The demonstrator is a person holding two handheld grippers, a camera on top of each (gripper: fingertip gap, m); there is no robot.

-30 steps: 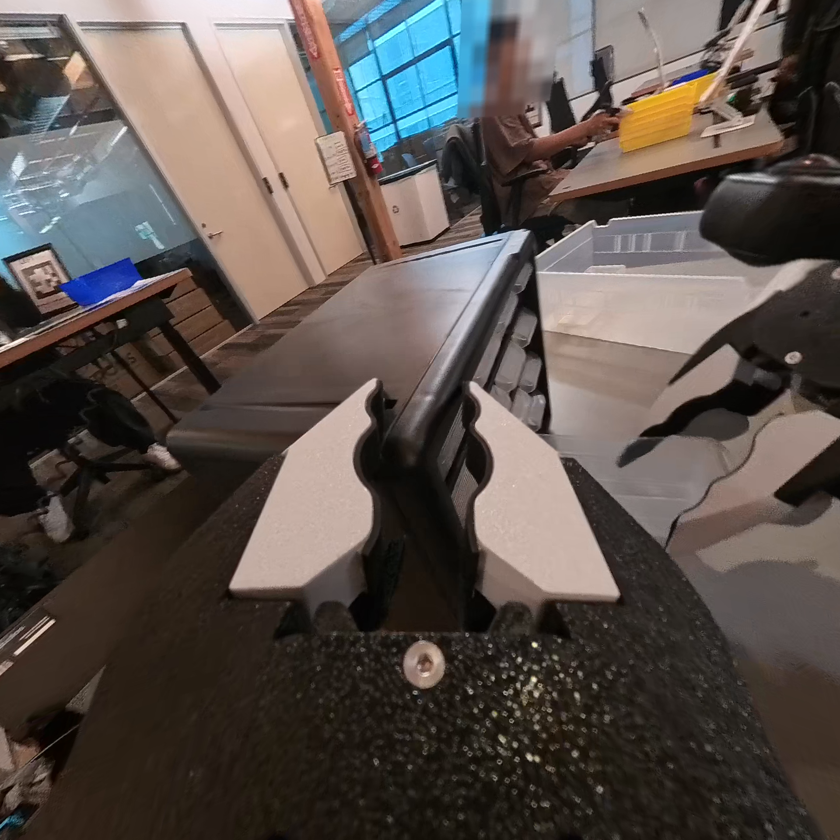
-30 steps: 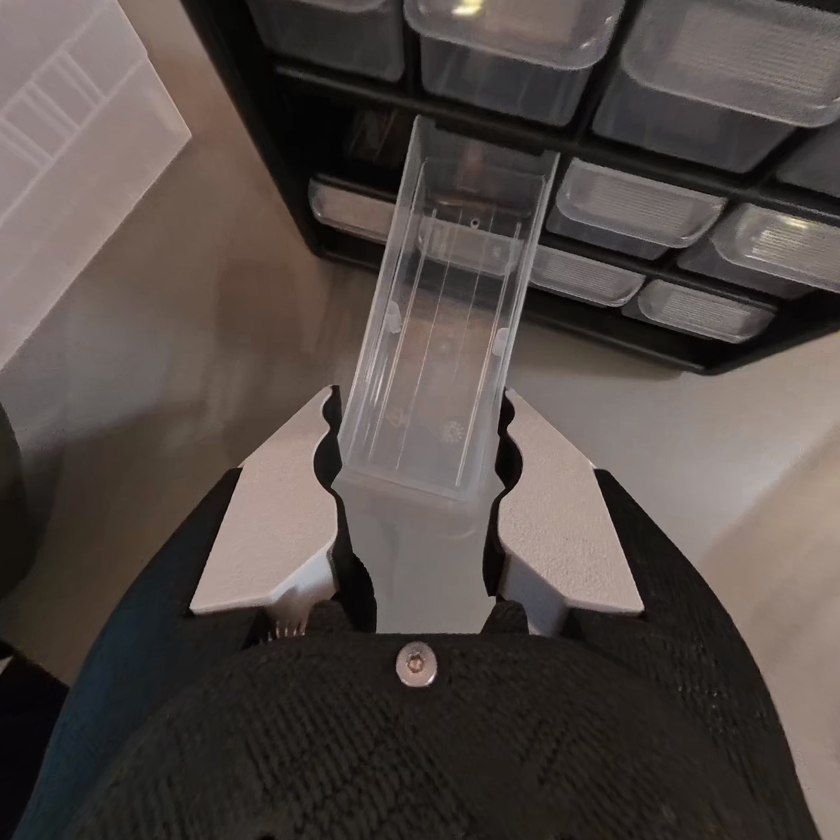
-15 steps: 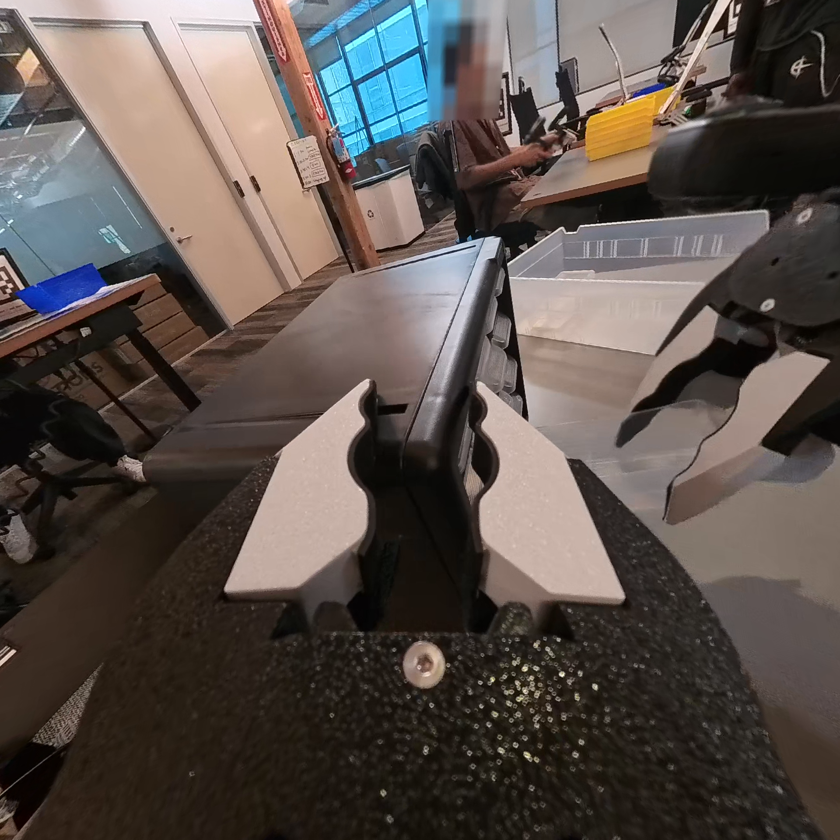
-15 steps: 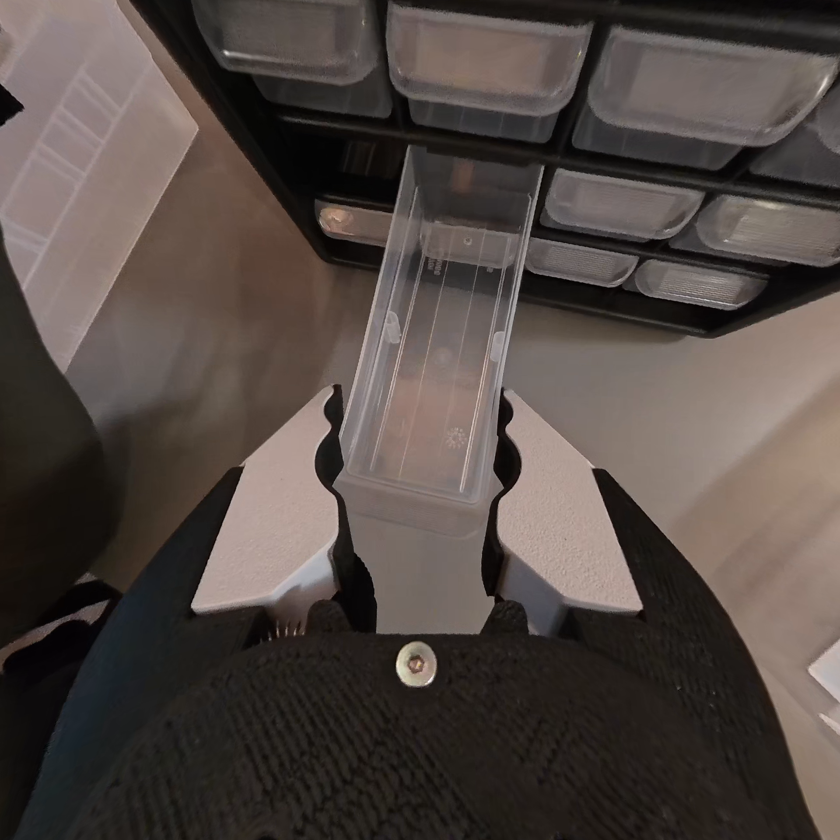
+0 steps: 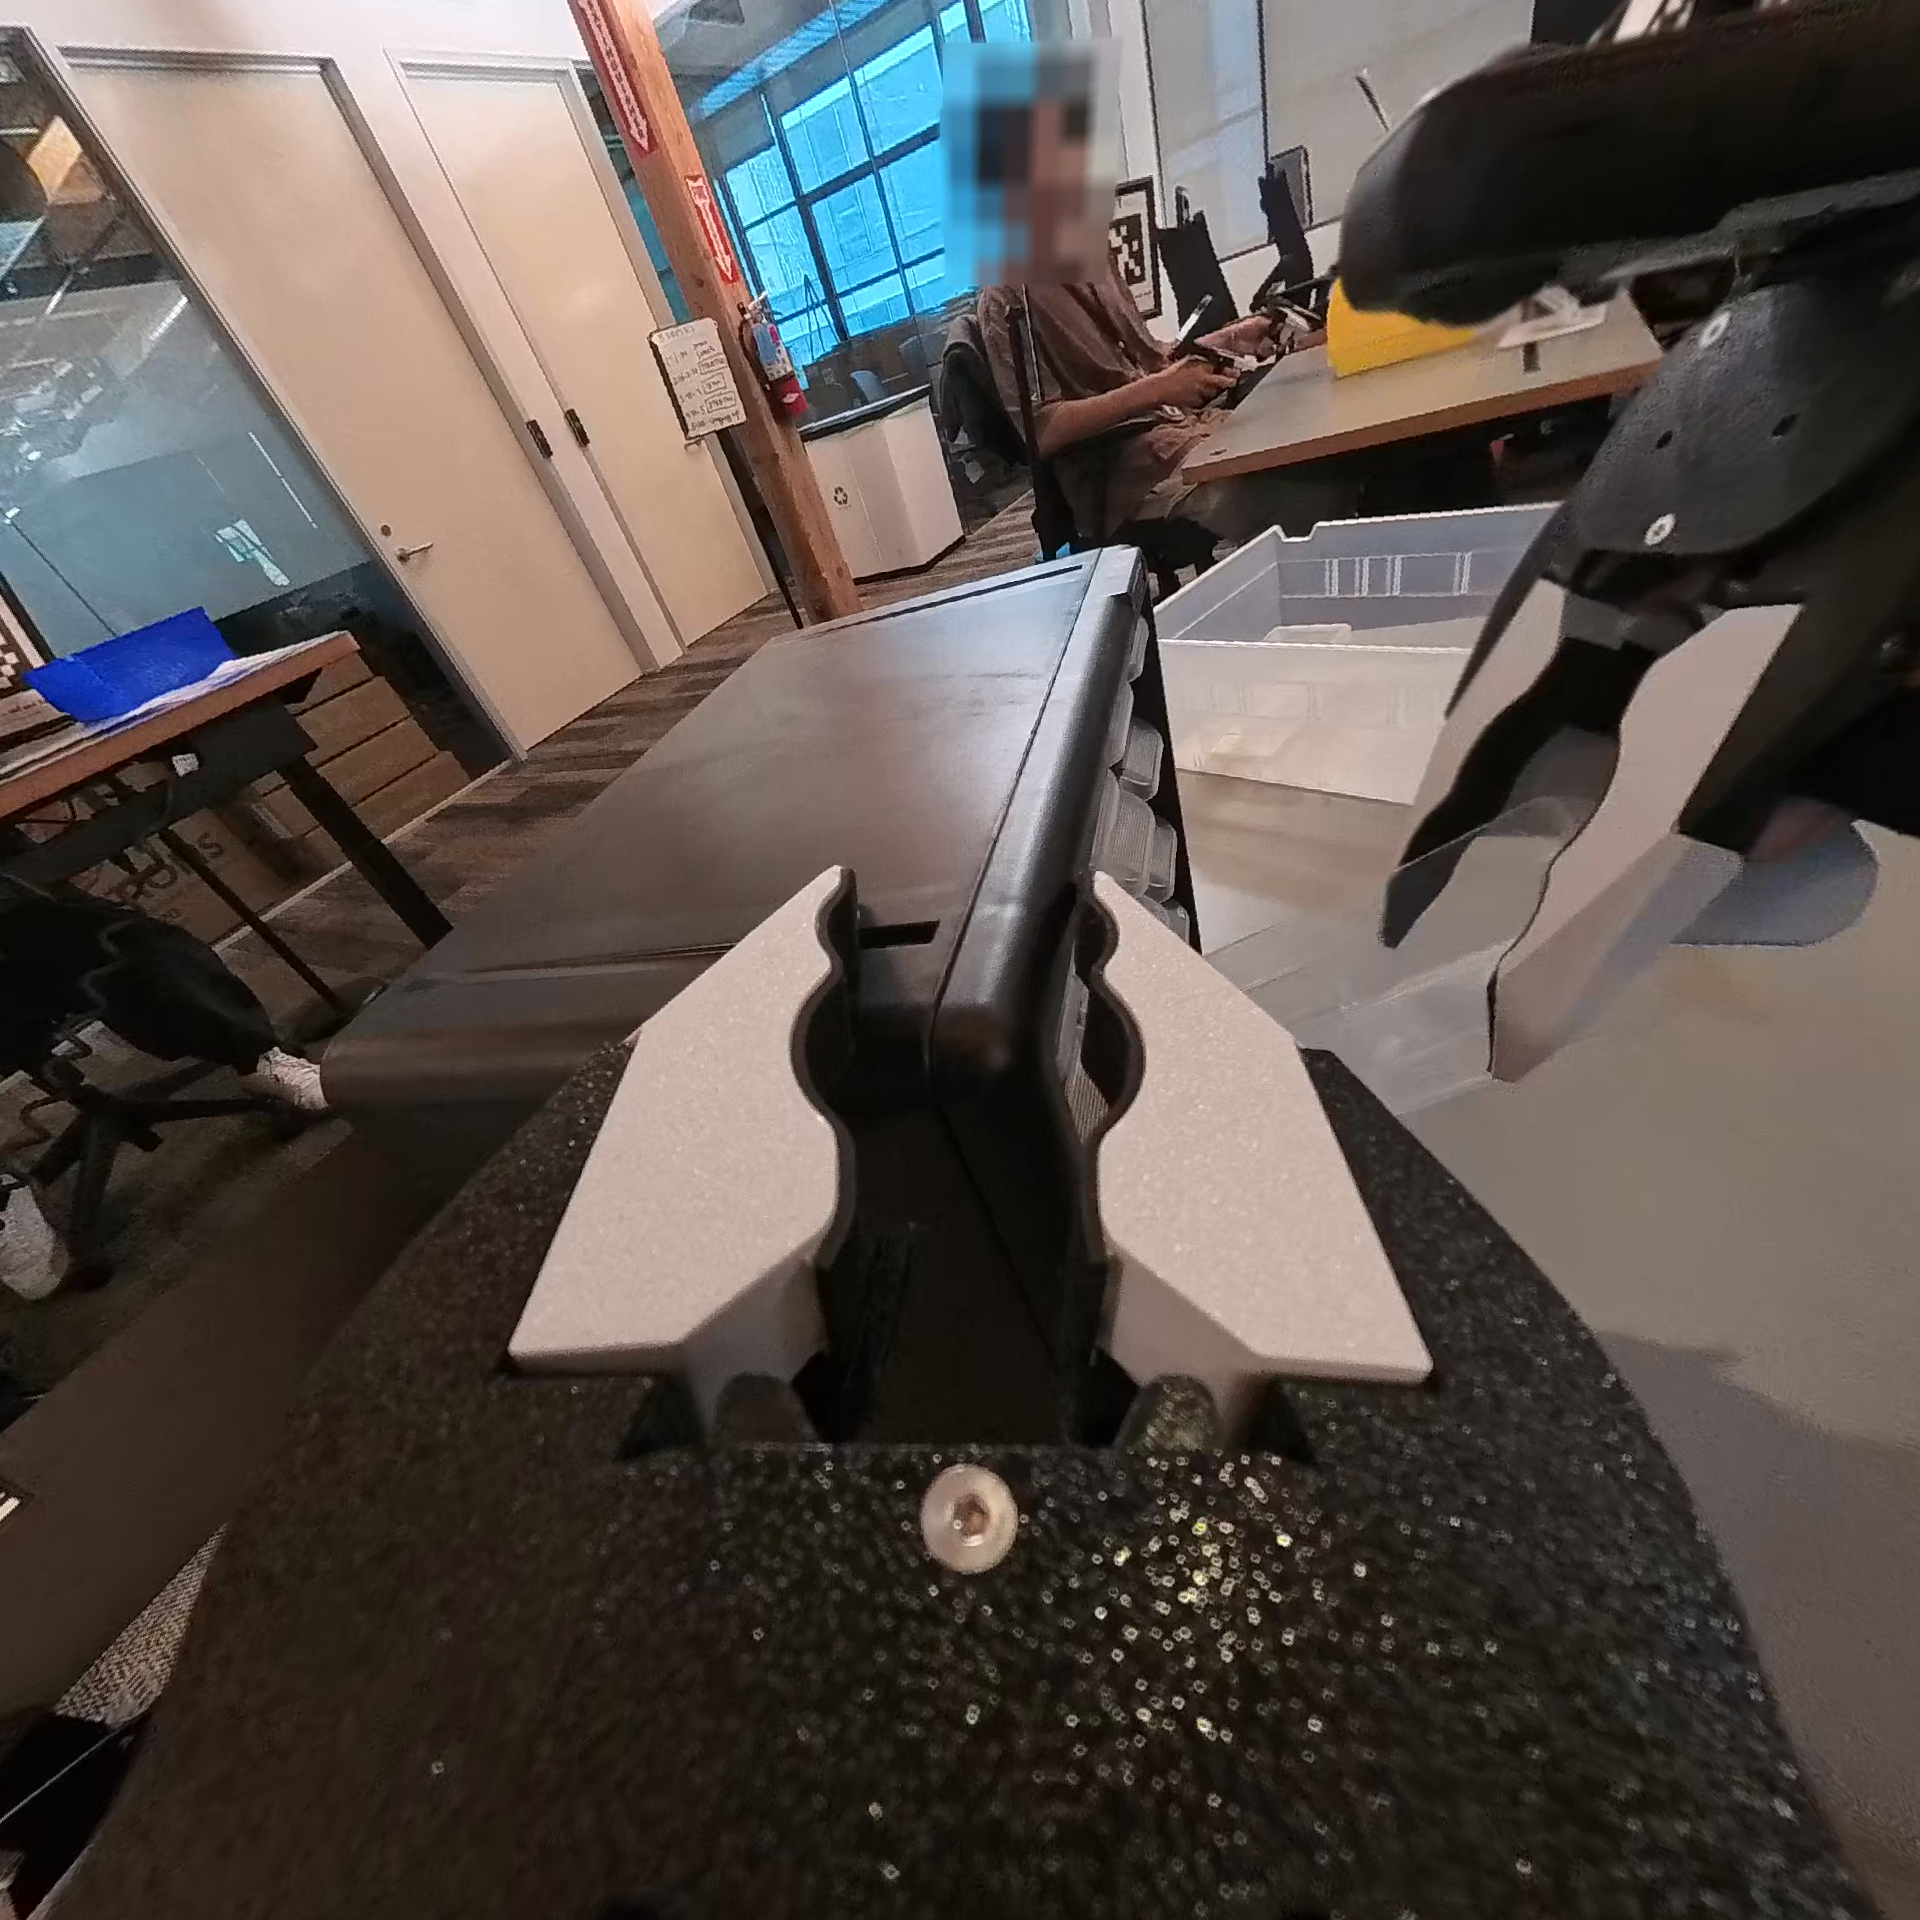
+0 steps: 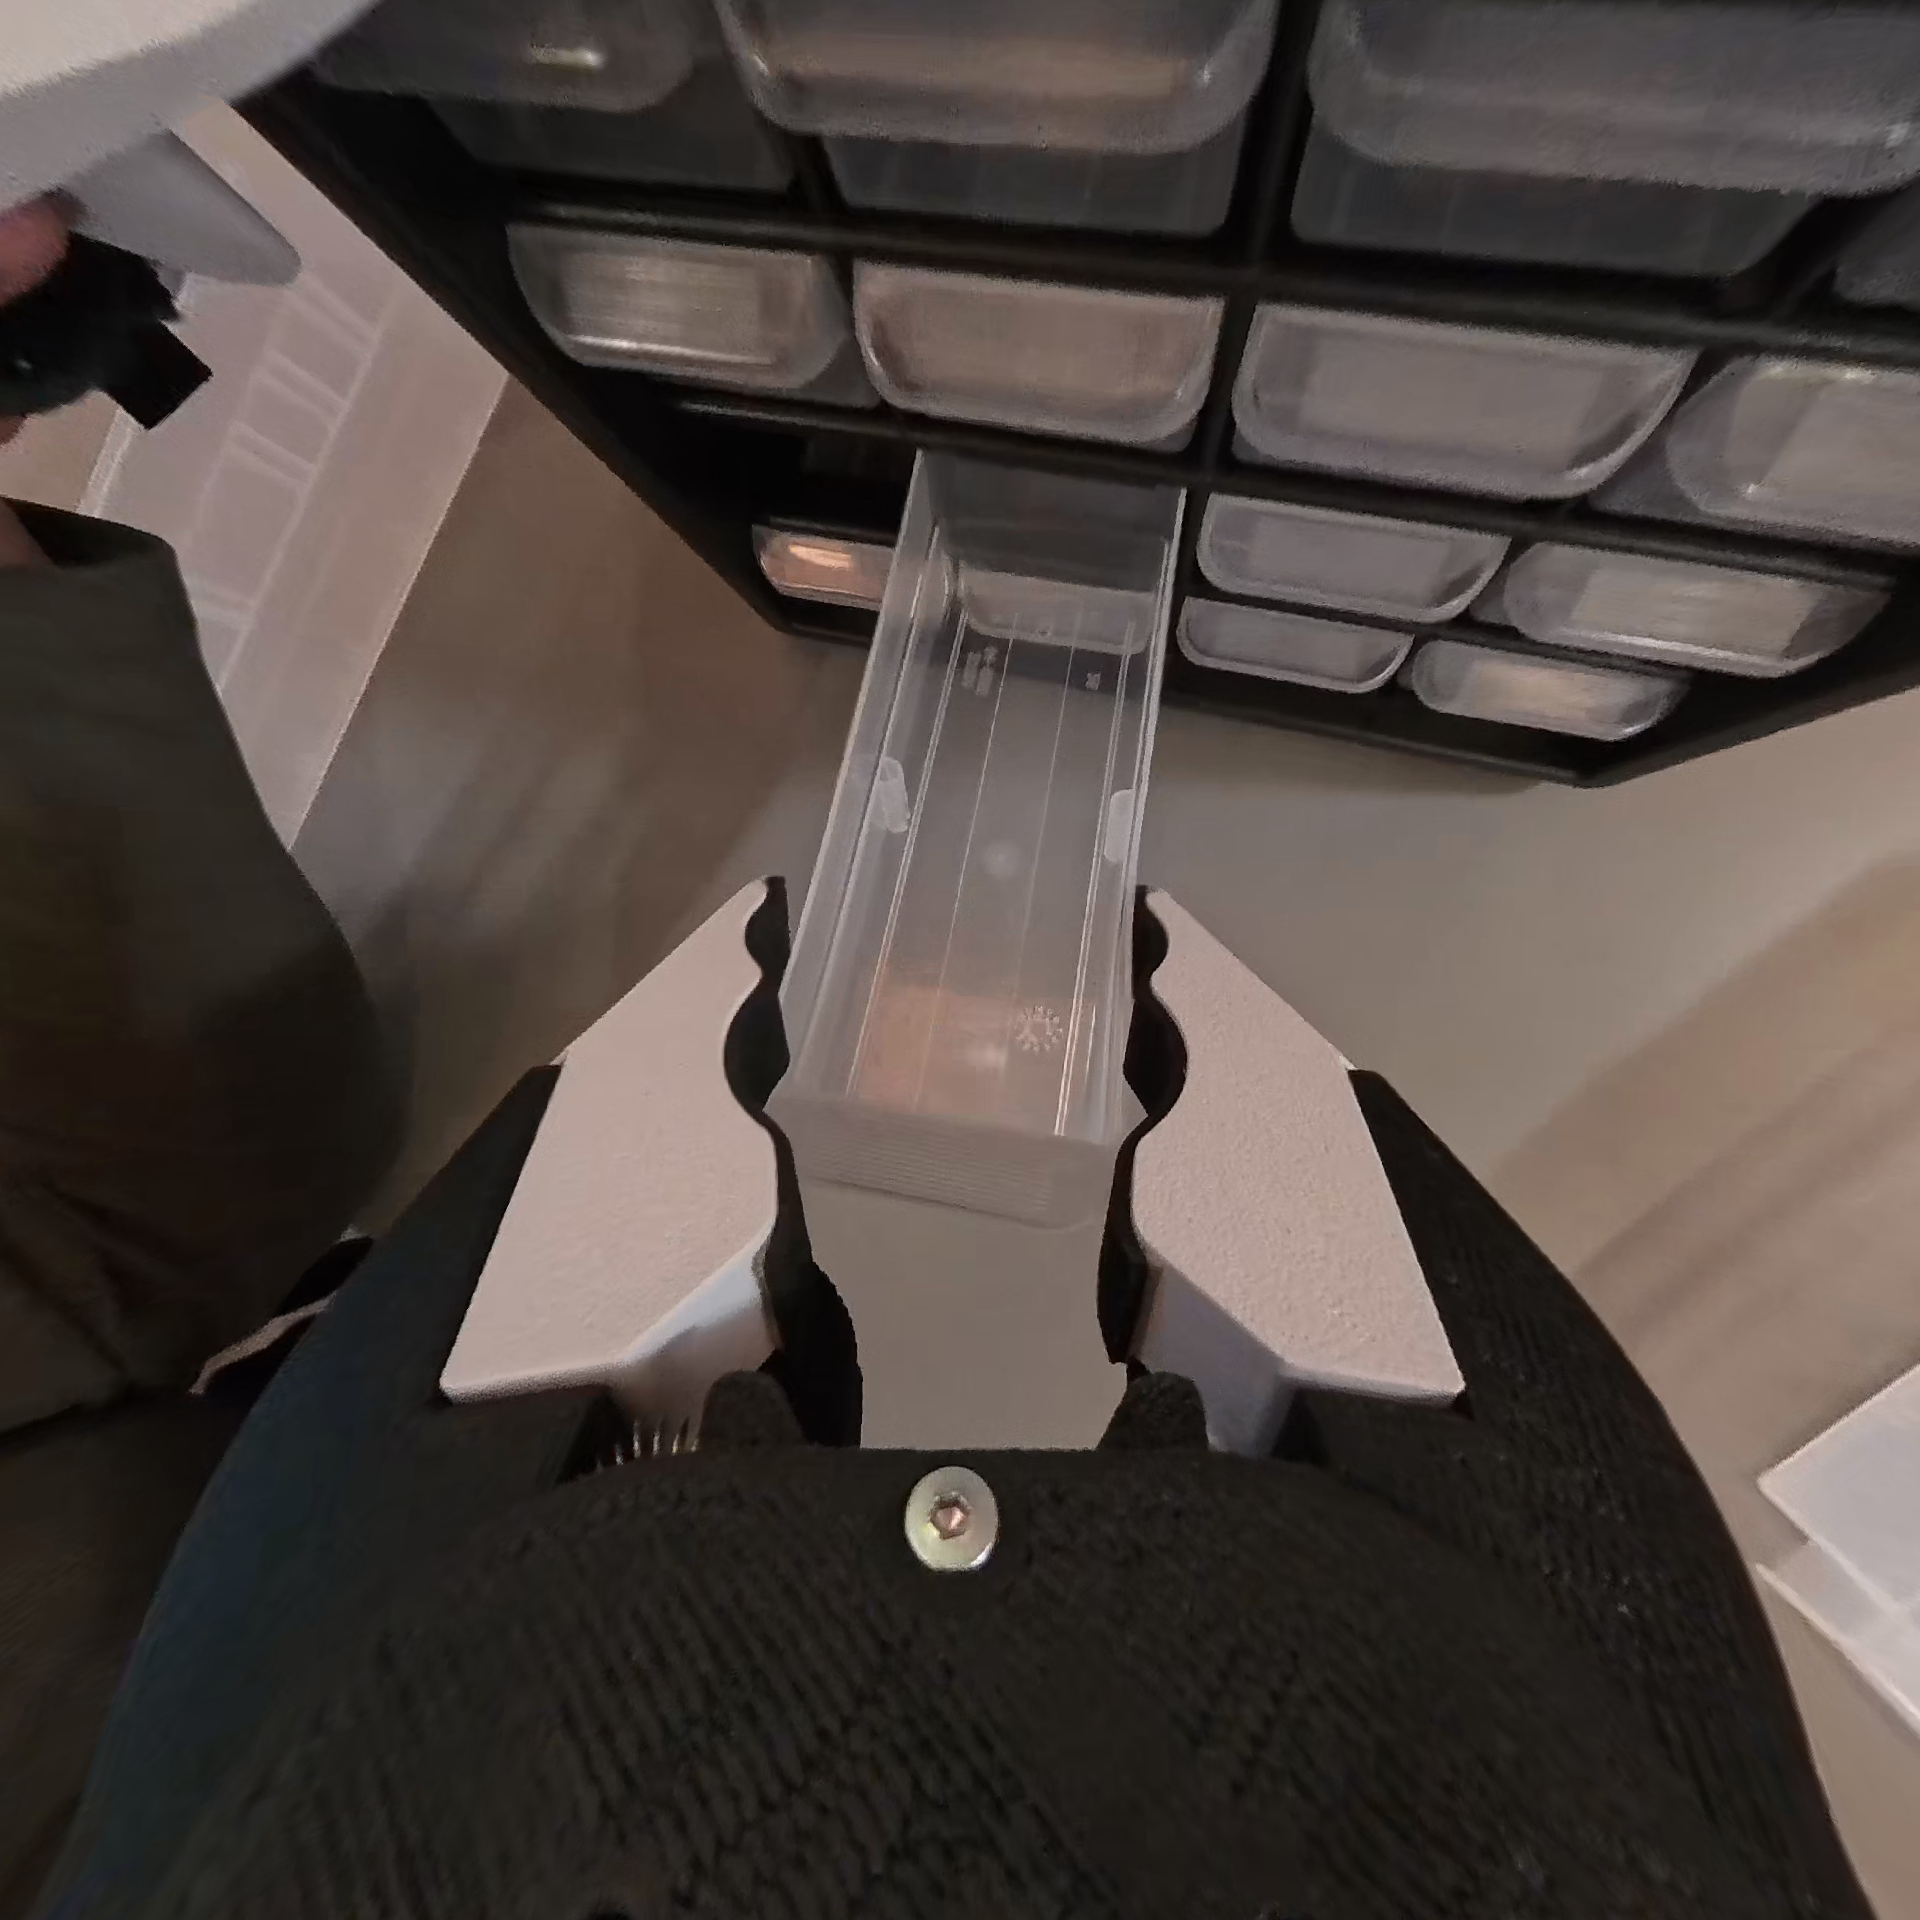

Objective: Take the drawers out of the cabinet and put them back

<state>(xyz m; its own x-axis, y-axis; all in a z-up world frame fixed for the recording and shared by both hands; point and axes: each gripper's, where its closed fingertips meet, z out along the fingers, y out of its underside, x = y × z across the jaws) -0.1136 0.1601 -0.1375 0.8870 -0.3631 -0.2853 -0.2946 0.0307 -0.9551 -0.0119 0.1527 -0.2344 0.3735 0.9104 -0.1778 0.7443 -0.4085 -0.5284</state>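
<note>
The black plastic many-drawer cabinet (image 5: 894, 790) stands on the pale tabletop (image 6: 1403, 935), and the left gripper (image 5: 961, 997) straddles the rounded top front edge of it, one finger on the top panel side and one on the drawer-face side. The fingers sit tight against that edge, so it looks clamped, most likely to keep the light cabinet from sliding or tipping while a drawer is worked. Behind the cabinet a large translucent white storage bin (image 5: 1351, 665) rests on the same table; some small clear pieces seem to lie inside, though they are too faint to name.

The cabinet's face is a grid of small clear plastic drawers (image 6: 1039, 343), all seated flush in their slots apart from one; what they hold cannot be made out through the ribbed fronts.

That one, a long narrow clear plastic drawer (image 6: 987, 894), sits in a lower row, second slot from the cabinet's left edge. Its rear end is still inside the slot and most of its length sticks out toward the camera. The right gripper (image 6: 956, 1018) is closed on its front end, a finger pressed to each side wall, which gives a straight line for sliding. The drawer is empty: only moulded ribs and marks show on its floor.
</note>
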